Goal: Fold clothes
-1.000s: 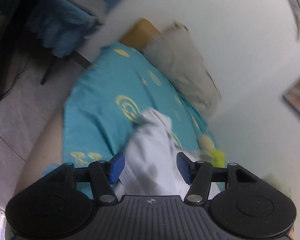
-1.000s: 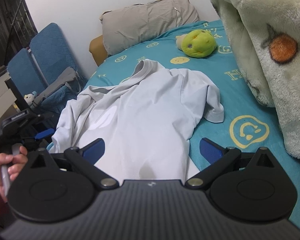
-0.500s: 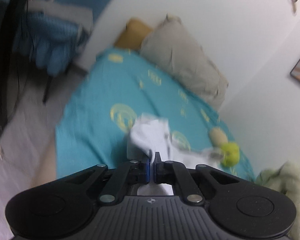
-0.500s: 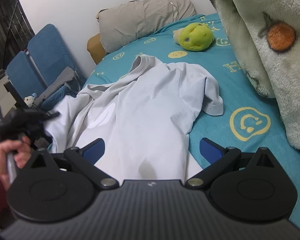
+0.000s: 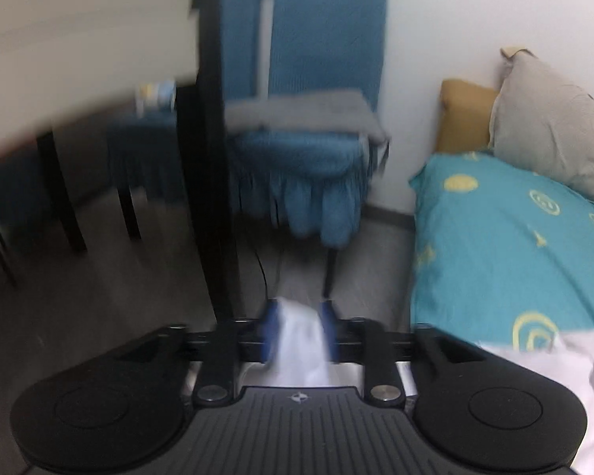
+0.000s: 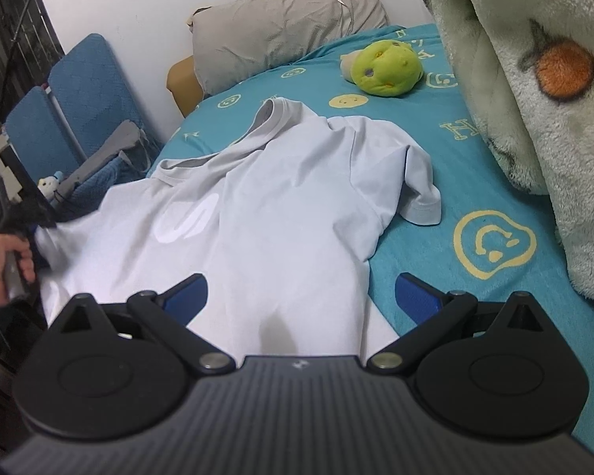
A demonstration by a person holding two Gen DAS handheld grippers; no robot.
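Note:
A white T-shirt [image 6: 281,213] lies crumpled and face-up on the teal bed sheet [image 6: 475,158], collar toward the pillow. My right gripper [image 6: 301,297] hovers open over the shirt's lower hem, nothing between its fingers. At the left edge of the right wrist view a hand [image 6: 4,261] holds my left gripper [image 6: 4,213] at the shirt's left side. In the blurred left wrist view the left gripper [image 5: 299,332] is shut on a bunch of white shirt cloth [image 5: 301,348], off the side of the bed sheet [image 5: 495,245].
A grey pillow [image 6: 281,27] and a green plush toy [image 6: 384,67] lie at the bed's head. A fluffy pale blanket [image 6: 514,79] is piled on the right. Beside the bed stand blue chairs [image 5: 309,79] and a black post [image 5: 214,198].
The left gripper shut on the shirt's edge, then swung left away from the bed, drawing the shirt's left side outward. The right gripper stayed open over the hem.

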